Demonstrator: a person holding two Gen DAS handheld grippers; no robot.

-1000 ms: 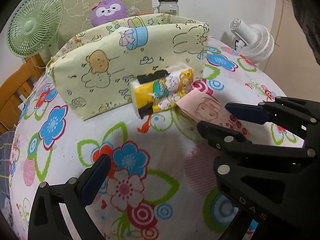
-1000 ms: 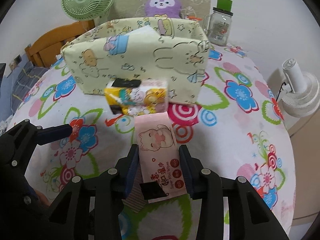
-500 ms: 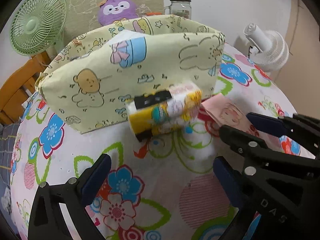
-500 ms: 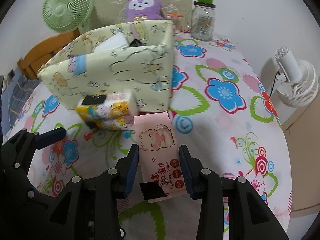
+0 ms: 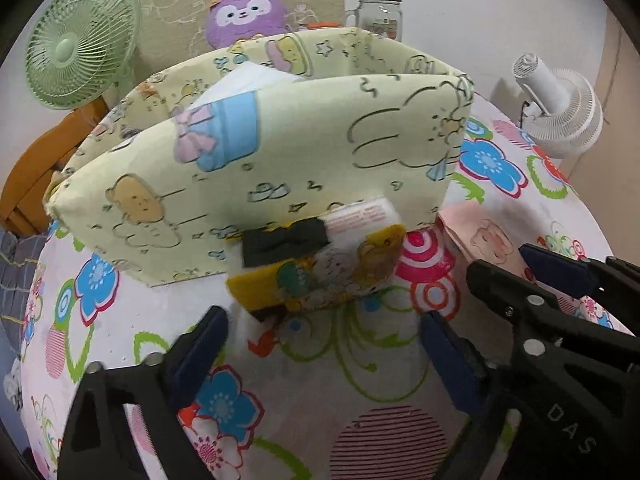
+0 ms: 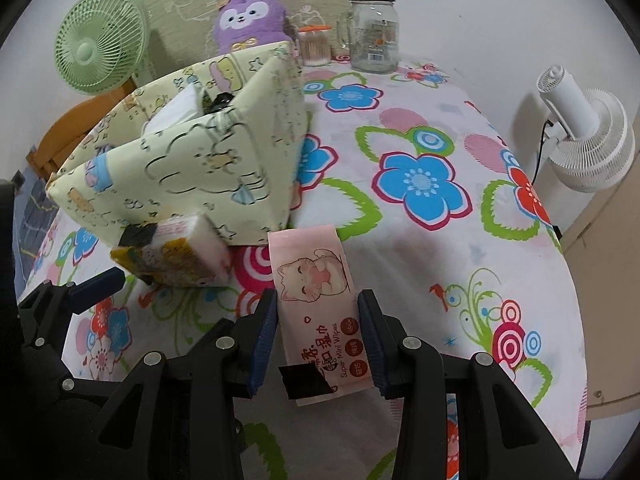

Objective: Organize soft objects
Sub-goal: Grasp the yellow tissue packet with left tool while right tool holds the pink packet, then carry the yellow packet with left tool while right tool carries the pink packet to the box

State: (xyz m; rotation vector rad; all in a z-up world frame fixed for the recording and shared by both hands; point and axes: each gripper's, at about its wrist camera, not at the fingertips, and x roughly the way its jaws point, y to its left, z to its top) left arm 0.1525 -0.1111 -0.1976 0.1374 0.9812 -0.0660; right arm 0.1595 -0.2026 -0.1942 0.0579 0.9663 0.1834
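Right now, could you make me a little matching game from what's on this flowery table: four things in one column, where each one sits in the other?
Things:
1. pink wet wipes pack
2. yellow tissue pack
3. purple plush toy
4. glass jar with green lid

Places:
A. far side of the table, right of the plush
B. between the right gripper's blue pads
C. behind the fabric storage box
D. against the box's near wall

Pairs: 1-B, 2-D, 3-C, 4-A

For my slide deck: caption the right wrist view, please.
Right gripper holds a pink wipes pack near the fabric bin.
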